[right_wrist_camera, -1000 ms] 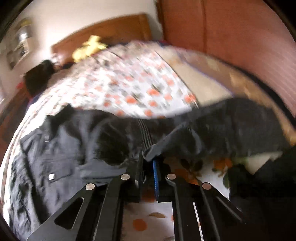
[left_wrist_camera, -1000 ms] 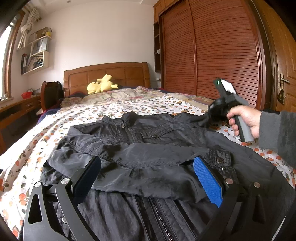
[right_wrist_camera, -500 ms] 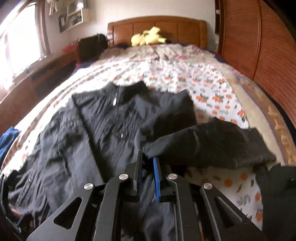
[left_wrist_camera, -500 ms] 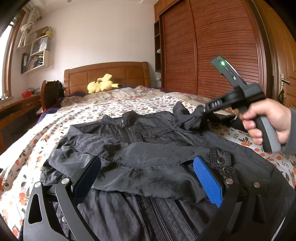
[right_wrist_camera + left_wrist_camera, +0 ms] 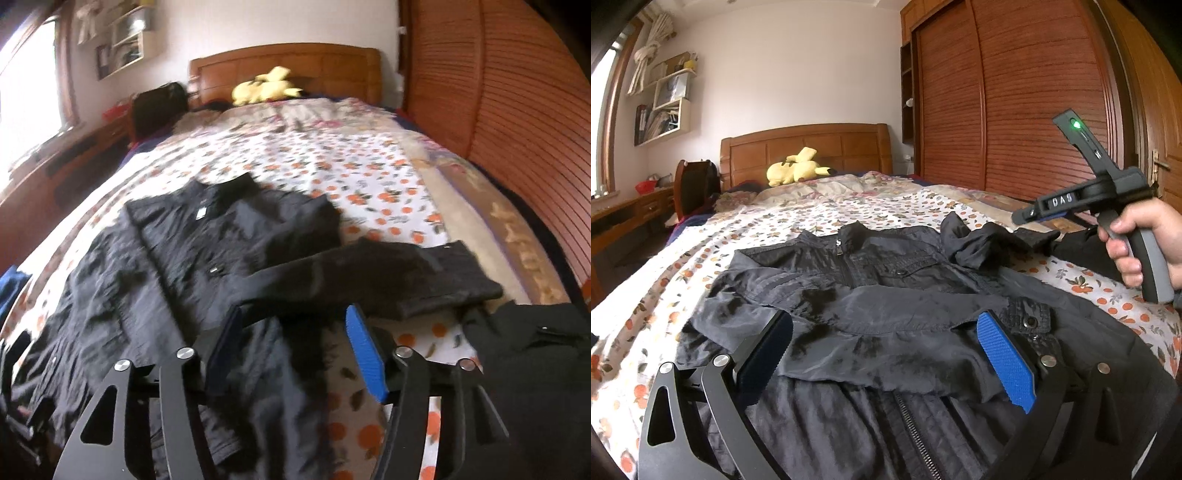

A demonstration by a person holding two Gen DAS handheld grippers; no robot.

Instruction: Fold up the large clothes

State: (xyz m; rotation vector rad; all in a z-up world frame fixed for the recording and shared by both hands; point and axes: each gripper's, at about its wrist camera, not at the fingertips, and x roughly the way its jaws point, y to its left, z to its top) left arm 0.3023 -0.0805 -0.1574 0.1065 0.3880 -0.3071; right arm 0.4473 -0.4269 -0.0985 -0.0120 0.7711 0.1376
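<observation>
Left gripper (image 5: 884, 354) released, jaws wide over the black jacket (image 5: 871, 280) spread flat on the floral bed (image 5: 849, 210). Right gripper (image 5: 295, 347) just opened, clear of the sleeve (image 5: 369, 280) lying across toward the bed's right edge, nothing between its pads.

One black jacket (image 5: 886, 314) lies on one bed (image 5: 849, 210), with two sleeves to count: one folded across the front (image 5: 871, 317) and one stretched out to the side (image 5: 388, 273). A second dark garment (image 5: 535, 350) lies at the bed's edge. Two grippers show, the left gripper (image 5: 886, 354) and the right gripper (image 5: 291, 354), each with two fingers, and one hand (image 5: 1141, 240). There is one yellow plush toy (image 5: 794, 170), one headboard (image 5: 805, 147), one wardrobe (image 5: 1015, 92) and one set of wall shelves (image 5: 665, 99).
</observation>
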